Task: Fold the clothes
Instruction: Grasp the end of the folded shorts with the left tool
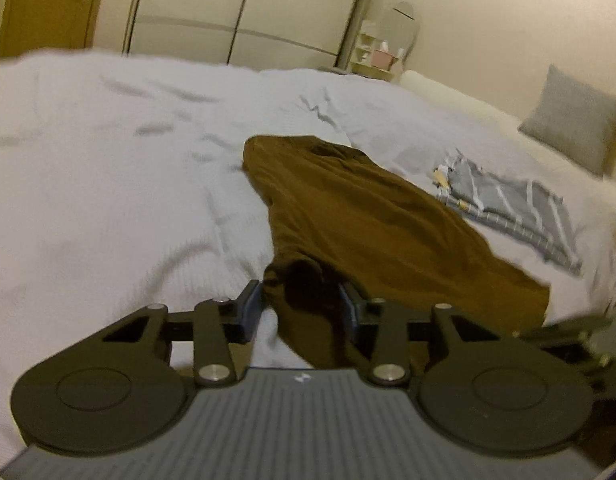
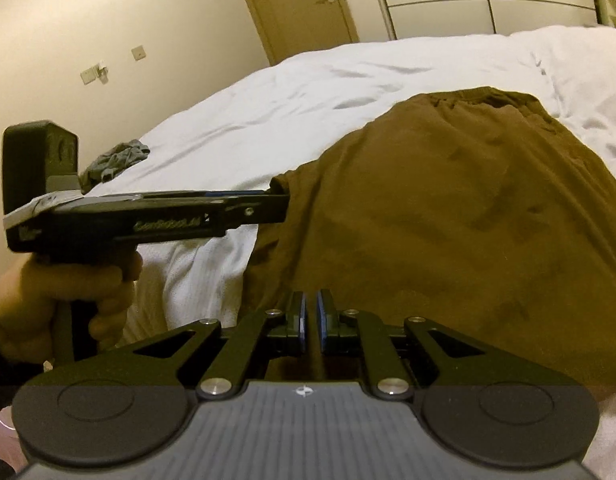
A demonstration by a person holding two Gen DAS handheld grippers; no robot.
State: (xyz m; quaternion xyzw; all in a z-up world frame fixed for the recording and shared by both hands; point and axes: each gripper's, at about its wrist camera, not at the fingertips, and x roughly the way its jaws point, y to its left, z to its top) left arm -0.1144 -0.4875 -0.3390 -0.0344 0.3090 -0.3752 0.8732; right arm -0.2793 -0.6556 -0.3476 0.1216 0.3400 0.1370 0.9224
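Observation:
A brown garment (image 1: 368,220) lies spread on the white bed (image 1: 108,160), its waistband at the far end. My left gripper (image 1: 302,304) has a bunched near corner of it between its pads, which press on the cloth from both sides. From the right wrist view this left gripper (image 2: 278,200) reaches in from the left, held by a hand (image 2: 68,292), its tip at the brown garment's (image 2: 448,200) left edge. My right gripper (image 2: 311,316) hovers low over the garment's near edge. Its blue pads stand a narrow slit apart with nothing visibly pinched.
A grey striped garment (image 1: 520,208) lies folded to the right of the brown one, with a grey pillow (image 1: 576,120) behind it. A crumpled grey cloth (image 2: 116,160) sits at the bed's left edge. A wardrobe (image 1: 248,12) and a door (image 2: 300,4) stand beyond the bed (image 2: 308,92).

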